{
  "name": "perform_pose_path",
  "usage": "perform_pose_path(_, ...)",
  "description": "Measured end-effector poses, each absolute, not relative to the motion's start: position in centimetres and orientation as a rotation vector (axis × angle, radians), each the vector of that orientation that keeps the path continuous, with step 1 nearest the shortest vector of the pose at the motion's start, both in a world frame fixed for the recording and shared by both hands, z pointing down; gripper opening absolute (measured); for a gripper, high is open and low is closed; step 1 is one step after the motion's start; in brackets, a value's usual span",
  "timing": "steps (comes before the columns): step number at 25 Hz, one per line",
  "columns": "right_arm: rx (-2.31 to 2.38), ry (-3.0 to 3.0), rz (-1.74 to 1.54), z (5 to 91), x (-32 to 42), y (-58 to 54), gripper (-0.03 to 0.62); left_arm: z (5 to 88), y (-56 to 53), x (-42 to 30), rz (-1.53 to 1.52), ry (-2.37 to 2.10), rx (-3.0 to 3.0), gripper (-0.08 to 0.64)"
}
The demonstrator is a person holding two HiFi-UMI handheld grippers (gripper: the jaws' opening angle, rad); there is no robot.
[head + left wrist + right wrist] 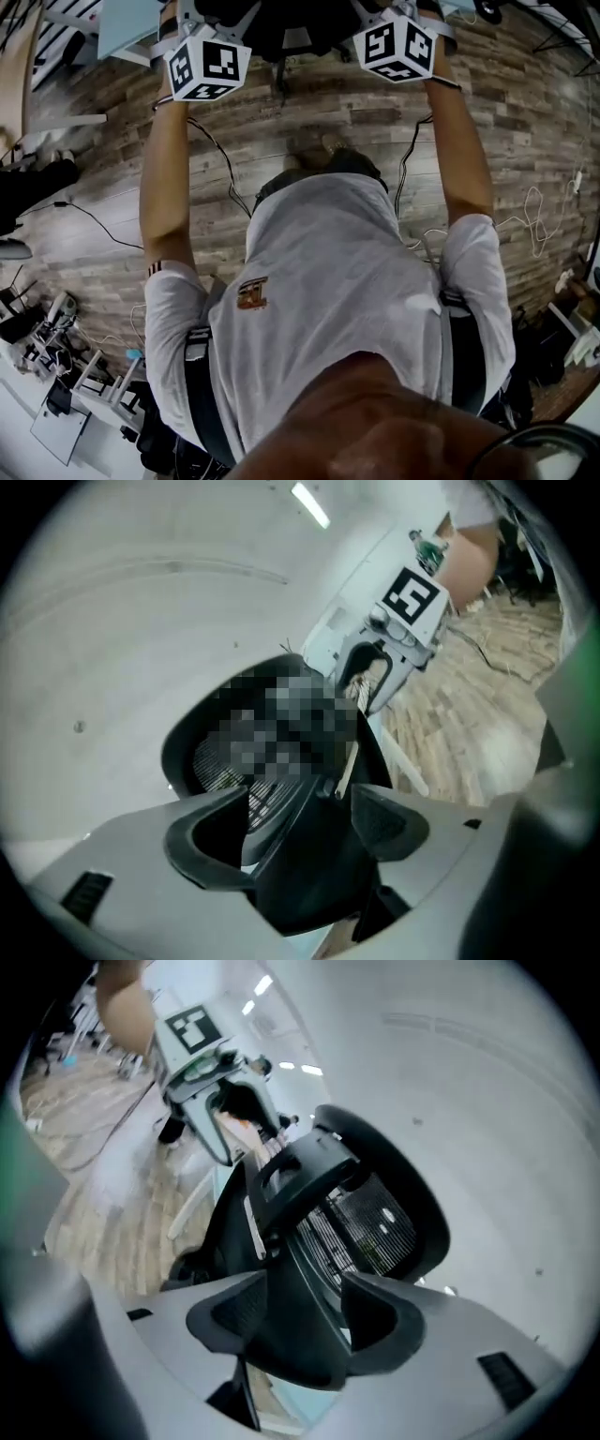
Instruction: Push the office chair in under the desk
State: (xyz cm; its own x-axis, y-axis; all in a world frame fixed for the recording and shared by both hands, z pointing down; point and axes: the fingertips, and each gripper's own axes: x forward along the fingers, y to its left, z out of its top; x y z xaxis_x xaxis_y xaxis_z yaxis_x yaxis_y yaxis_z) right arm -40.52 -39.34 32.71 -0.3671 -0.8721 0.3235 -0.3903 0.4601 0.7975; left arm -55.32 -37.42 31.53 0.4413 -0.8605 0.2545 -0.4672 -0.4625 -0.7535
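The black office chair (281, 23) stands at the top edge of the head view, between my two outstretched arms. Its mesh backrest (375, 1213) rises ahead in the right gripper view. My left gripper (298, 841) is shut on a black edge of the chair back (309, 855), which fills the gap between its jaws. My right gripper (305, 1326) clamps the chair's back frame (300, 1269) from the other side. Both marker cubes (206, 66) (398, 47) show in the head view, where the jaws are hidden. A pale blue desk top (131, 23) lies at the upper left.
Wood-plank floor (309, 112) runs under the chair, with black cables (220, 159) trailing across it. A white cable (534, 216) loops at the right. A dark object (33, 183) sits at the left, with cluttered equipment (56, 375) at the lower left.
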Motion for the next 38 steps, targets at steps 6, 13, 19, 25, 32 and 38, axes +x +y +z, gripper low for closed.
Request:
perform_pose_path(6, 1.126, -2.487, -0.424, 29.2, -43.9, -31.0, 0.185, 27.0, -29.8, -53.6, -0.334, 1.133, -2.505, 0.364)
perform_pose_path(13, 1.060, -2.890, -0.206, 25.5, -46.4, -24.4, 0.080, 23.4, -24.5, -53.4, 0.041, 1.211, -2.700, 0.156)
perform_pose_path(19, 1.010, -3.100, -0.068, 24.6, -45.8, -22.6, 0.048, 24.0, -22.8, -51.6, 0.119, 1.283, -2.727, 0.038)
perform_pose_path(25, 0.923, -3.171, -0.020, 25.1, -46.4, -21.0, 0.037, 24.4, -21.4, -50.4, 0.165, 1.329, -2.740, 0.020)
perform_pose_path(32, 0.874, -3.194, -0.007, 25.5, -46.0, -20.0, 0.035, 24.7, -20.5, -49.2, 0.145, 1.344, -2.734, 0.020)
perform_pose_path(38, 0.838, -3.197, -0.008, 25.6, -45.9, -19.1, 0.035, 24.9, -19.9, -48.5, 0.117, 1.342, -2.731, 0.020)
